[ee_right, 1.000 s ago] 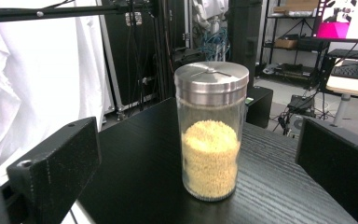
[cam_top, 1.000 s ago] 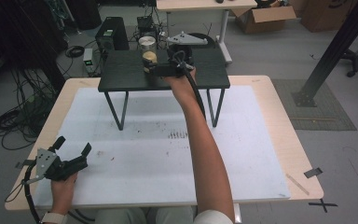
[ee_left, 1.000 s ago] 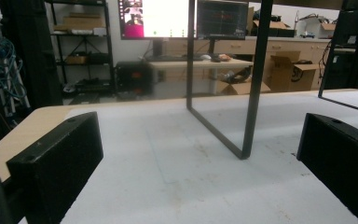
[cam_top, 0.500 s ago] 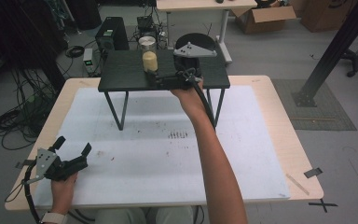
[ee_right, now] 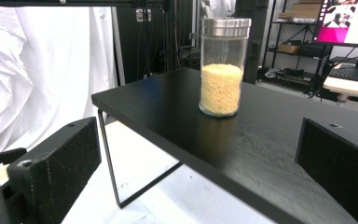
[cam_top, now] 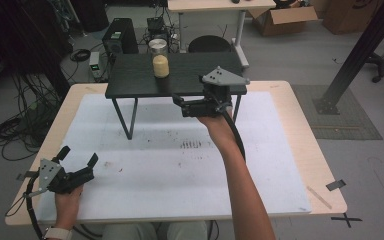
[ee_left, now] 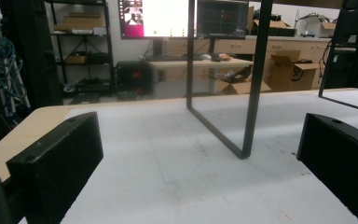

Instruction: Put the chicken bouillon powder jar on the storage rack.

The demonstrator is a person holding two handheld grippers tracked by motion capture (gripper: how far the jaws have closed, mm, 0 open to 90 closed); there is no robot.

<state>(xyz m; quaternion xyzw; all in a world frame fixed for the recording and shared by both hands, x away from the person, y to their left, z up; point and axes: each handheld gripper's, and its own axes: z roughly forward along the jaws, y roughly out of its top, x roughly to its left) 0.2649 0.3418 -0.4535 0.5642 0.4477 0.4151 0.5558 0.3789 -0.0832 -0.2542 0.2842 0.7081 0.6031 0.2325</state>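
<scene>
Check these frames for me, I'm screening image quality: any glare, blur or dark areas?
High view: the room's left edge is dark, the jar sharp. Right gripper view: the jar is crisp, the near jaws soft. Left gripper view: the monitor is washed out.

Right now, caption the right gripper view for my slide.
Open hand-held gripper faces a jar of yellow grains on a black shelf.

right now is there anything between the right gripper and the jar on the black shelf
Nothing visible stands between them. The right gripper is open at the front edge of the black shelf, and the jar stands upright on the shelf beyond it, apart from the fingers, with bare shelf top between.
</scene>
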